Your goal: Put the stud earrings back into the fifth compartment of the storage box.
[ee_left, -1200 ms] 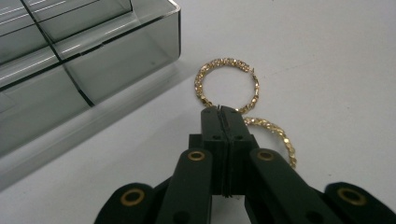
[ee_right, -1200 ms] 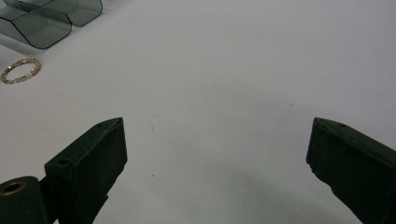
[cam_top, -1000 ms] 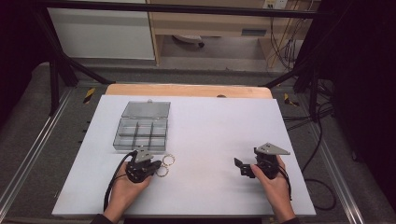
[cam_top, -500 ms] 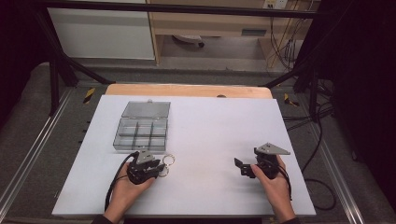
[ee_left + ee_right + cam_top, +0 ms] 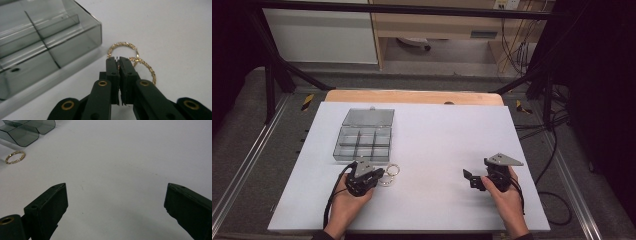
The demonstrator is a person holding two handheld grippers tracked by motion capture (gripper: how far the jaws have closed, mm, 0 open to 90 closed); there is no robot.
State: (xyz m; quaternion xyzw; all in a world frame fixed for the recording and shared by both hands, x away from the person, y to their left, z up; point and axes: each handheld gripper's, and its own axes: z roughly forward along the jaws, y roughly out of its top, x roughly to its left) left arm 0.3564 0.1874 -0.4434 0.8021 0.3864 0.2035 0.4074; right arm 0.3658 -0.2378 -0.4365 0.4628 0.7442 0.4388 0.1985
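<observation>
A: Gold rings (image 5: 388,176) – position, high view?

B: Two of them, lying on the white table (image 5: 437,135) at the tips of the left gripper (image 5: 381,175). The clear compartment box (image 5: 360,150) sits just beyond that gripper, lid back. The right gripper (image 5: 472,180) is well apart from the rings, off to the far side, held low in the right hand (image 5: 509,200).

A: Left gripper view – grip state?

B: The left gripper (image 5: 118,61) has just been closing; its jaws now stand all but together, with a hairline gap. The twisted gold wire of the rings (image 5: 122,46) runs in between the tips, so I read it as pinched there. One ring loops out ahead of the tips and the second trails beside the right-hand jaw; the two appear linked where they cross. The box (image 5: 50,37) is close ahead and left of the jaws, apart from the rings.

A: Right gripper view?

B: The right gripper (image 5: 116,200) is wide open – bare table between the jaws and nothing held. One ring (image 5: 15,157) shows far ahead and left of its left jaw, with a corner of the box (image 5: 25,135) just beyond it.

A: Any contact between the right gripper and the rings?

B: None – well apart.
</observation>
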